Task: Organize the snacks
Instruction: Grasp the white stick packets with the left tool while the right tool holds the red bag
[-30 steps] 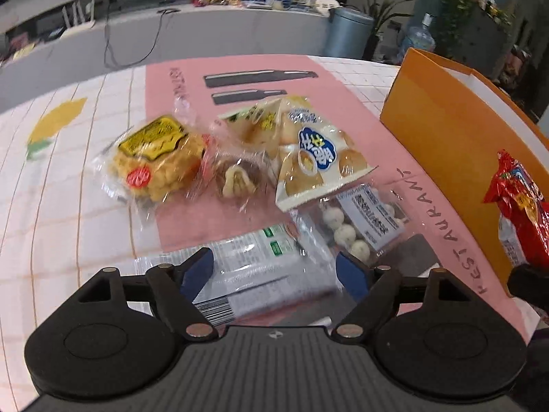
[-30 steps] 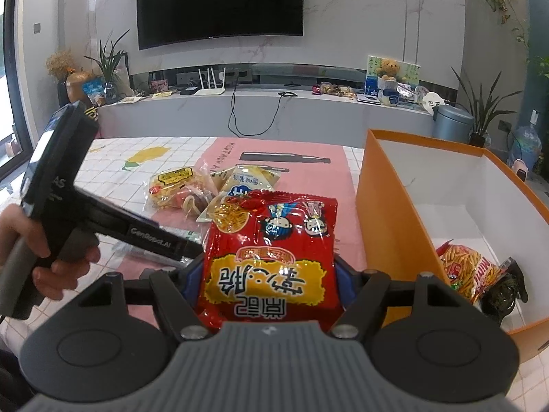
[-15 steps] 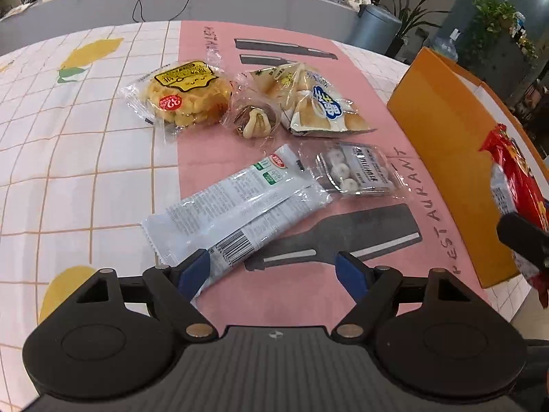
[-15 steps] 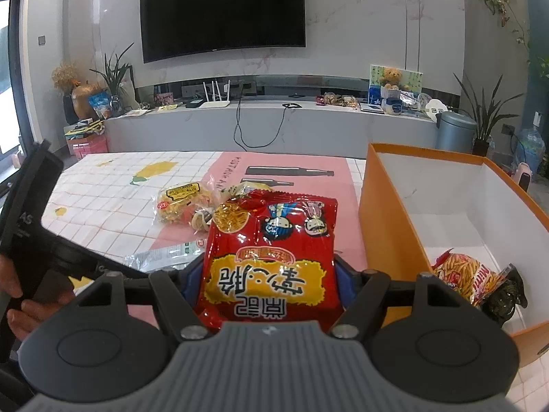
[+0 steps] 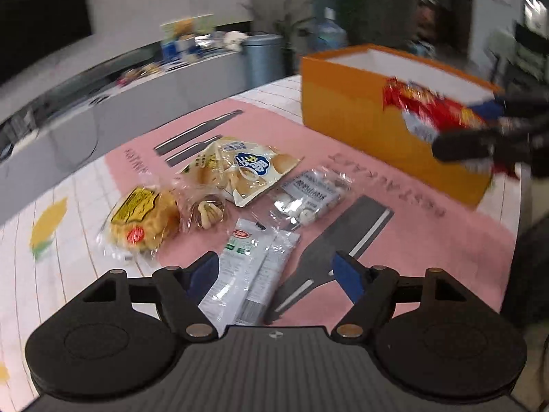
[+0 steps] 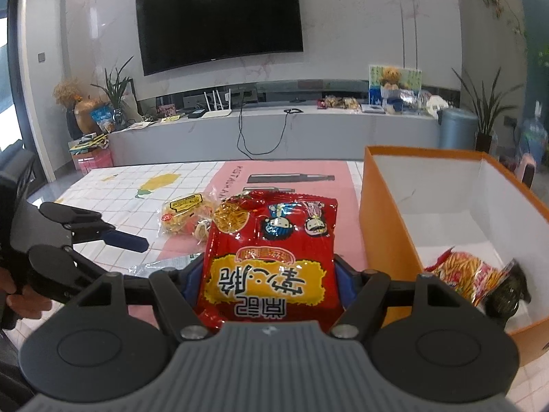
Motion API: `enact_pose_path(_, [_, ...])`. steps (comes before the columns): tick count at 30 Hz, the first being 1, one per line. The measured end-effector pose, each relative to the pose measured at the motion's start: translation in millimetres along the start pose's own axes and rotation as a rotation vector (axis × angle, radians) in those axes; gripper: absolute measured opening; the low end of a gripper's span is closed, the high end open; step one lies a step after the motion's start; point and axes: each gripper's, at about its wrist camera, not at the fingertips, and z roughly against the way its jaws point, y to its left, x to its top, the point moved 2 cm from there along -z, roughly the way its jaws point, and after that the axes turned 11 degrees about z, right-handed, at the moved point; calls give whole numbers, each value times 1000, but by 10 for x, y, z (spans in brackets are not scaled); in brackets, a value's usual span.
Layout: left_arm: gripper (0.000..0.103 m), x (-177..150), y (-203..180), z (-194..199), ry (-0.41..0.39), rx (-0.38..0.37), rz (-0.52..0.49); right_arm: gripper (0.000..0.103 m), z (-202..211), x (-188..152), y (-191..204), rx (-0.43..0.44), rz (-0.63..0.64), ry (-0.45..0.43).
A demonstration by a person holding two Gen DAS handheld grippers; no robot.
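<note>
A red noodle snack packet [image 6: 271, 257] is clamped between the fingers of the right gripper [image 6: 269, 276], held above the pink mat [image 5: 394, 226] just left of the orange box [image 6: 387, 226]. A packet of orange stick snacks [image 6: 466, 274] is seen lying in the box's near corner, beside a dark object that cannot be identified. The left gripper [image 5: 274, 269] is held with fingers spread wide and nothing between them, above two white-grey sachets [image 5: 250, 267]. Farther out on the mat are seen a yellow-labelled pastry pack [image 5: 144, 219], a small clear-wrapped sweet [image 5: 207, 209], a cream bun bag [image 5: 243, 168] and a clear bag of white balls [image 5: 308, 195].
</note>
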Motion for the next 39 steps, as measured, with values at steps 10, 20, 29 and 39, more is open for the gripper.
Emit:
enact_pose_path(10, [90, 27, 175, -354, 125, -100, -199, 71, -133, -34, 84, -5, 29, 33])
enact_pose_path(20, [89, -21, 474, -594, 137, -63, 103, 71, -177, -26, 118, 6, 34, 42])
enact_pose_path(29, [64, -46, 421, -442, 165, 127, 327, 71, -139, -21, 81, 26, 29, 27])
enact_pose_path(39, [63, -221, 273, 21, 135, 233, 512, 71, 64, 59, 32, 44, 8, -40])
